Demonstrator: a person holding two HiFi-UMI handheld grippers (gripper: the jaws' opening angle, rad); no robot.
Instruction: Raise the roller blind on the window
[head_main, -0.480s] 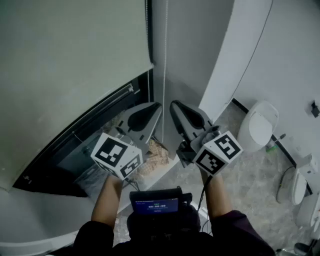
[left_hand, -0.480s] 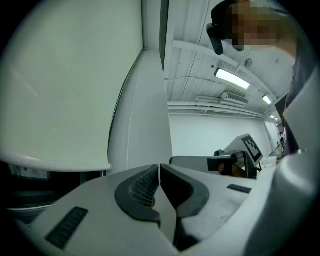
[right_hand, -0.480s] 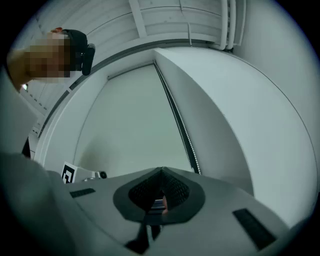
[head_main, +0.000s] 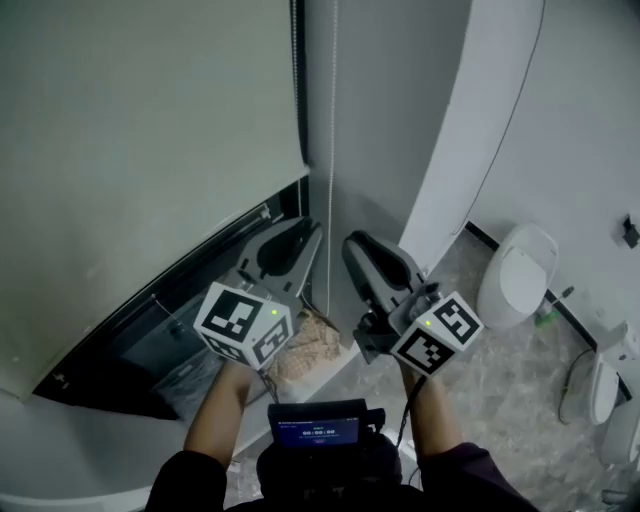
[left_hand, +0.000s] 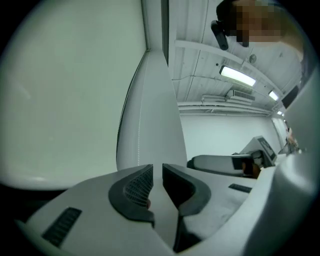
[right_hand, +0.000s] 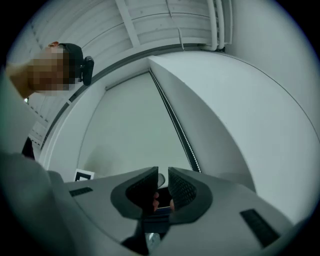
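Matt, pale cloth on the roller blind (head_main: 150, 140), with a fine beaded cord (head_main: 331, 120). Smooth grey plastic shells on the left gripper (head_main: 308, 230) and right gripper (head_main: 352, 242), with dark ribbed pads (left_hand: 136, 186). Glossy white toilet (head_main: 517, 262); mottled, stone-look floor (head_main: 500, 380).

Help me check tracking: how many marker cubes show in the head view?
2. One marker cube sits on the left gripper, low centre-left; the other marker cube sits on the right gripper, just right of it. None appears hidden.

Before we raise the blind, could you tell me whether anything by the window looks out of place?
Tan crumbly material lies heaped at the lower corner of the window; it looks like debris. Nothing else stands out.
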